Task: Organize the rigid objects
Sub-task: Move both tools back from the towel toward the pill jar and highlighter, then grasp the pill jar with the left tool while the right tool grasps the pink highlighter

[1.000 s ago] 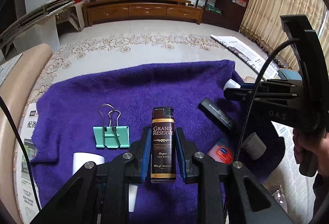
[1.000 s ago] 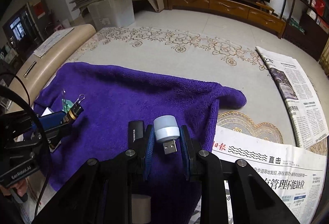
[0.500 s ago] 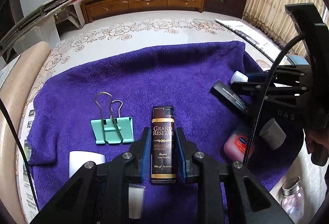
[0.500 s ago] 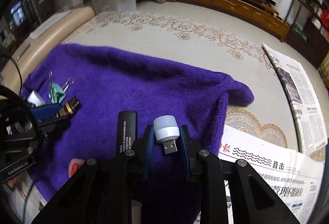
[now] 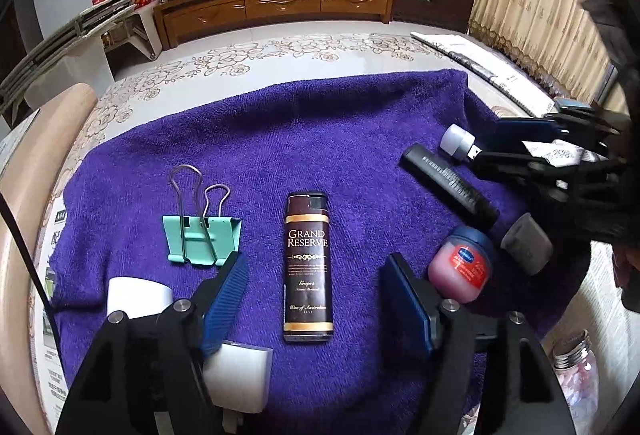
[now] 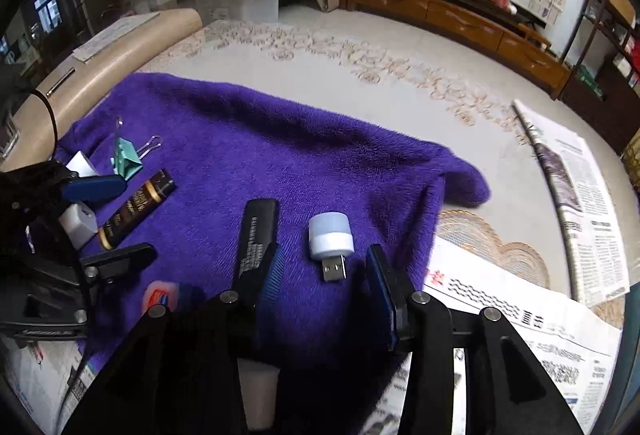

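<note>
Through my left wrist view, my left gripper has just been opening; its blue pads stand clear of the brown rectangular "Grand Reserve" lighter, which lies flat between them on the purple towel.

Through my right wrist view, my right gripper has just been opening too, freeing the small white USB night light, which rests on the towel beside a black rectangular stick.

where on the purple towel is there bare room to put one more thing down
Free: the far half of the purple towel, beyond the binder clip and lighter. Crowded: the right edge, around the black bar, USB light and vaseline jar.
</note>
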